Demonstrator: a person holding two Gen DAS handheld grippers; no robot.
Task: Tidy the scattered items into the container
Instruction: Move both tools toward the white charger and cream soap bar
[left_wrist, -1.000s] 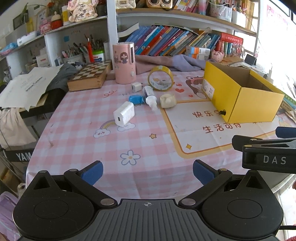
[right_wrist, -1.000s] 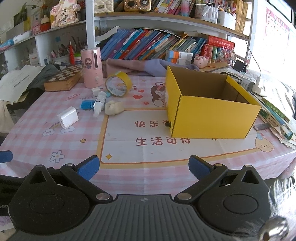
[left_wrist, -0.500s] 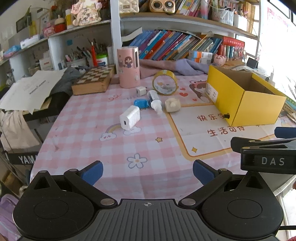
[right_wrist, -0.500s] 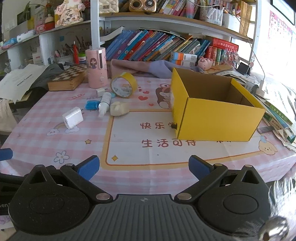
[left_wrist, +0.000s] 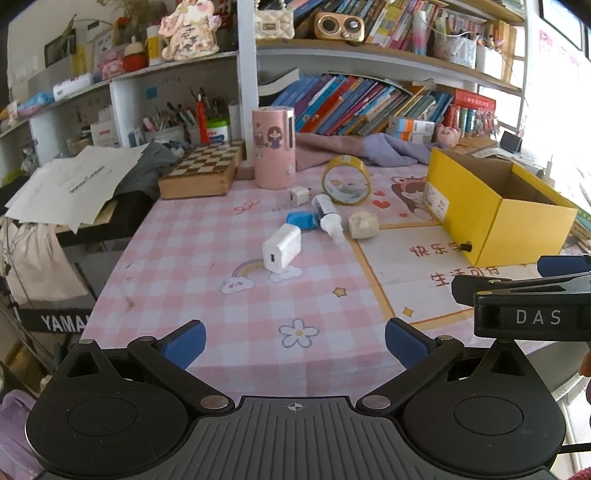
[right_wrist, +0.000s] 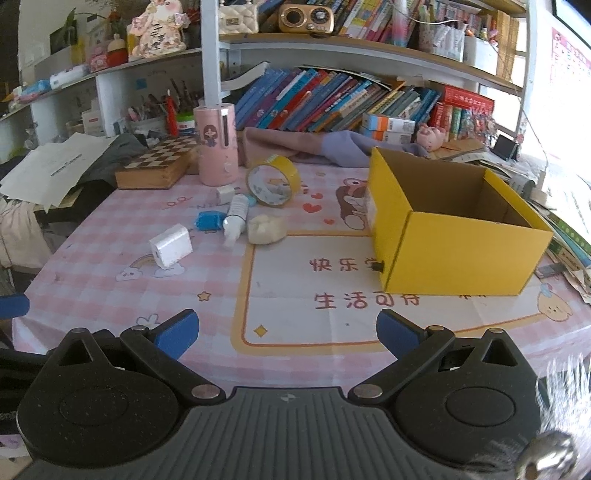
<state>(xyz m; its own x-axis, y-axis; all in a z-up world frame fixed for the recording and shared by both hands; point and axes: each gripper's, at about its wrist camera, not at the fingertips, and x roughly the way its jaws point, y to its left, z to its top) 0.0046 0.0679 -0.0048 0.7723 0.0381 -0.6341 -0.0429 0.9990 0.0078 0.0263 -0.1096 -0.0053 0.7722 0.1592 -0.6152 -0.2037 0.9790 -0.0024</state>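
**Two empty grippers, and the white charger comes first**

Ahead of the left gripper (left_wrist: 293, 341), a bit past its blue tips, a white boxy plug-in charger (left_wrist: 282, 248) lies on the pink checked tablecloth (left_wrist: 192, 266). It is the closest loose thing. Its long side points away from the gripper and leans a little to the right. The jaws are spread wide and hold nothing.

Just behind the charger sit a small blue lump (left_wrist: 303, 220), a white squeeze bottle (left_wrist: 327, 216) lying on its side, and a cream squishy toy (left_wrist: 364, 225). Further back are a tiny white cube plug (left_wrist: 299, 195) and a yellow roll of tape (left_wrist: 346, 180) standing on its edge.

The open yellow cardboard box (right_wrist: 454, 236) stands ahead and to the right of the right gripper (right_wrist: 288, 330). It looks empty inside. That gripper is spread wide too, with nothing in it.

From the right gripper the charger is far off to the left. So the left gripper is nearer, I think. It should go straight forward and pinch the charger across its short sides. Then it must carry it right, over to the box.
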